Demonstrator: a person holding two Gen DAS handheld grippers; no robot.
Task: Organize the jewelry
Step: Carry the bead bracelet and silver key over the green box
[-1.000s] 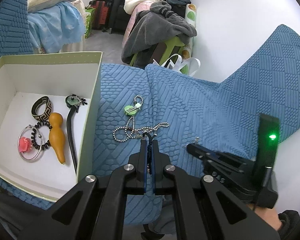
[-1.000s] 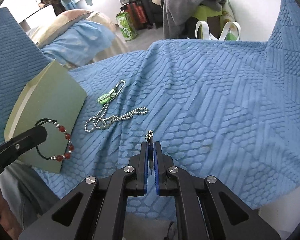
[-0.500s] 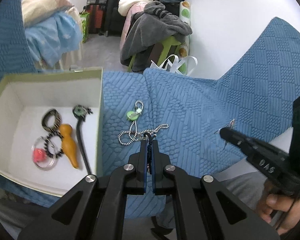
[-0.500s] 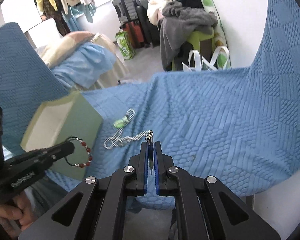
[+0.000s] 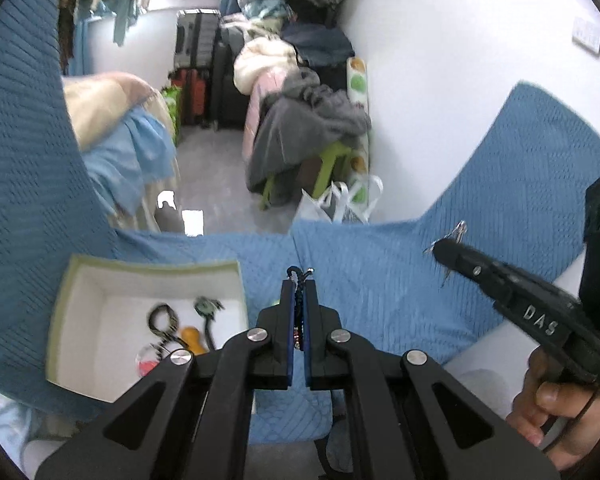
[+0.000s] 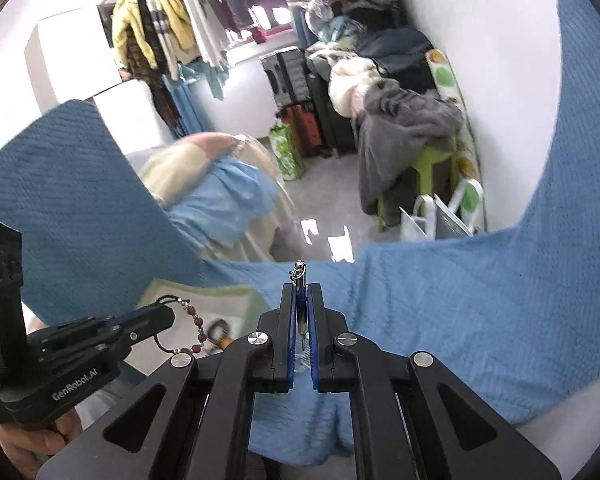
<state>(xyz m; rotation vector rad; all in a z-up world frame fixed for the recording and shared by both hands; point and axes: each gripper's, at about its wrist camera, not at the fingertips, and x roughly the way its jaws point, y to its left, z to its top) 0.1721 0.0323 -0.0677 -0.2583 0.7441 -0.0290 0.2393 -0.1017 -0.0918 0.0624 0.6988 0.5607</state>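
Your left gripper [image 5: 299,280] pinches the limp red-beaded cord bracelet [image 6: 192,330] by its cord. Your right gripper [image 6: 300,286] clamps a small silver metal clasp piece [image 6: 299,270]; the pale-green cardboard box [image 5: 60,312] sits at nine o'clock.

Textured blue blanket [image 5: 380,280], pale green box [image 5: 60,320] white inside, dark red beaded bracelet [image 6: 196,326].

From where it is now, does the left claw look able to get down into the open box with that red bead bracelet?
Probably yes. The left claw, shut on the red bead bracelet, hangs beside and above the open box. The box has no lid, and nothing stands between them. The right claw is well off to the other side.
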